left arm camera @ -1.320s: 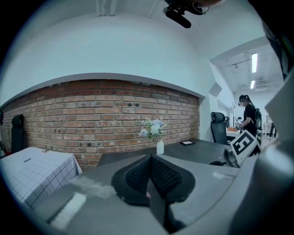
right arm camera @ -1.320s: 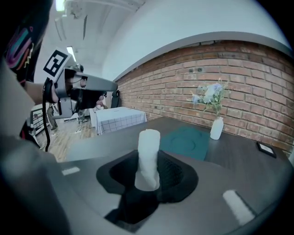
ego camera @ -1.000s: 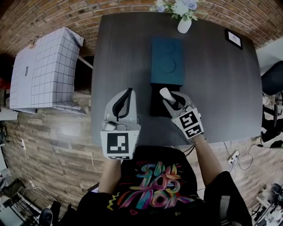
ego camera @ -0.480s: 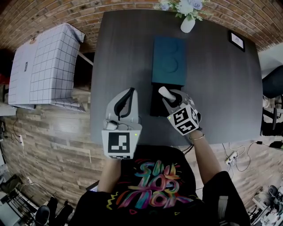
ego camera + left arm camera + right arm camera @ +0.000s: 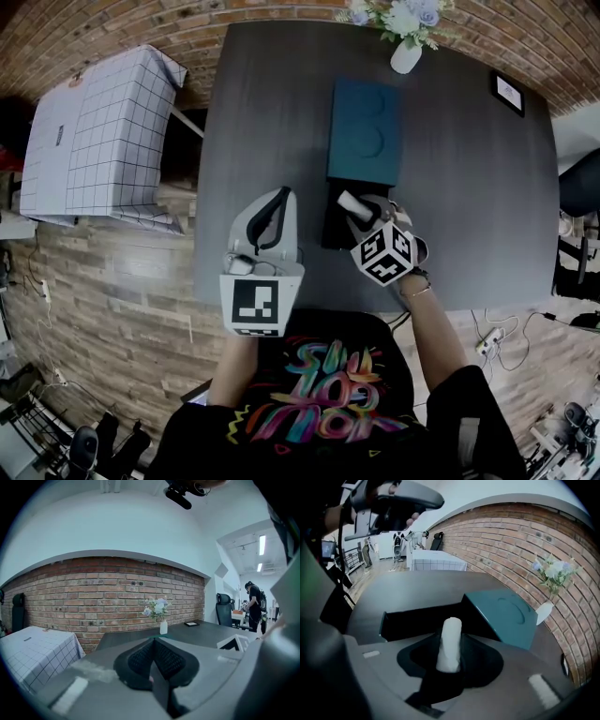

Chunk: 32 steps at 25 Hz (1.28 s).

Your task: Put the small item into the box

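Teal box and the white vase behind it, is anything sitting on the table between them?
Nothing. The head view shows only bare dark table between the teal box and the white vase.

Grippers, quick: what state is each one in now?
Left gripper: closed, empty.
Right gripper: holding the white roll, jaws just been opening.

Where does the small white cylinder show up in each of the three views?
Head view: white cylinder at centre, over the black box below the teal lid.
Left gripper view: not in it.
Right gripper view: lower centre, between the jaws of the right gripper, which have just been opening.
Shared landmark: white vase at top of head view; mid-frame in left gripper view; right edge in right gripper view.
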### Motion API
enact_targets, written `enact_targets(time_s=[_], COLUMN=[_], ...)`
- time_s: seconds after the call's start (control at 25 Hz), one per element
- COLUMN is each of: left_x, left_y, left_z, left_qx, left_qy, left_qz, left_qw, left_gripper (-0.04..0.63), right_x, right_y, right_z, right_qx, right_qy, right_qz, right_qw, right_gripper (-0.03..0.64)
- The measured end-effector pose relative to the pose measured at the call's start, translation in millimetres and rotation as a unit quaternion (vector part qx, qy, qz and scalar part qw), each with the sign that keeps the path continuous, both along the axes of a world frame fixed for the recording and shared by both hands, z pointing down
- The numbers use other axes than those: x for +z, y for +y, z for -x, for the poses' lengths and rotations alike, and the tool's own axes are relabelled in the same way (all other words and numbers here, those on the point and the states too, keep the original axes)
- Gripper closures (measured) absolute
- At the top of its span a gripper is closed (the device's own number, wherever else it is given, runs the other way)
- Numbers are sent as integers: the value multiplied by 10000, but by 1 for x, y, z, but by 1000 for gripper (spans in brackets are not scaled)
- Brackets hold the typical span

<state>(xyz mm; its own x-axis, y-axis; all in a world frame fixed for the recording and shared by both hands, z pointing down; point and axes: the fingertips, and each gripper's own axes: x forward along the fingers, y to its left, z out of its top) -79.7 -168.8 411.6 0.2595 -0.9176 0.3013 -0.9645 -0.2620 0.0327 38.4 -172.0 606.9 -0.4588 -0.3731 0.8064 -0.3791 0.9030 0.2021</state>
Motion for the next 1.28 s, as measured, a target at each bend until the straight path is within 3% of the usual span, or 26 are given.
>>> enact_targets(time_s=[0.12, 0.24, 0.4, 0.56, 0.68, 0.84, 0.92, 1.28], left_x=[-1, -1, -4, -4, -7, -11, -13, -32], left_y=[-2, -1, -3, -4, -5, -4, -4, -6], left_z=[3, 5, 6, 8, 8, 10, 11, 9], left_qx=[96, -69, 2, -132, 15, -74, 2, 53], left_qy=[-208, -28, -148, 4, -206, -94, -207, -276], left_qz=[-120, -38, -153, -83, -215, -180, -281, -522], left_qw=[9997, 10000, 9998, 9999, 9996, 9998, 9994, 9982], left_gripper=[594, 594, 594, 594, 594, 594, 594, 594], right_x=[1, 0, 0, -1, -6, -23, -36, -111], right_y=[0, 1, 1, 2, 0, -6, -10, -24], right_z=[1, 1, 1, 2, 0, 1, 2, -6], right_qx=[-14, -3, 33, 62, 185, 448, 597, 1081], right_qy=[16, -3, -74, -224, -375, -727, -1002, -2118], right_qz=[40, 60, 126, 232, 280, 259, 224, -223], right_qw=[10000, 10000, 9999, 9995, 9987, 9960, 9929, 9711], right_gripper=[459, 454, 452, 426, 408, 399, 399, 410])
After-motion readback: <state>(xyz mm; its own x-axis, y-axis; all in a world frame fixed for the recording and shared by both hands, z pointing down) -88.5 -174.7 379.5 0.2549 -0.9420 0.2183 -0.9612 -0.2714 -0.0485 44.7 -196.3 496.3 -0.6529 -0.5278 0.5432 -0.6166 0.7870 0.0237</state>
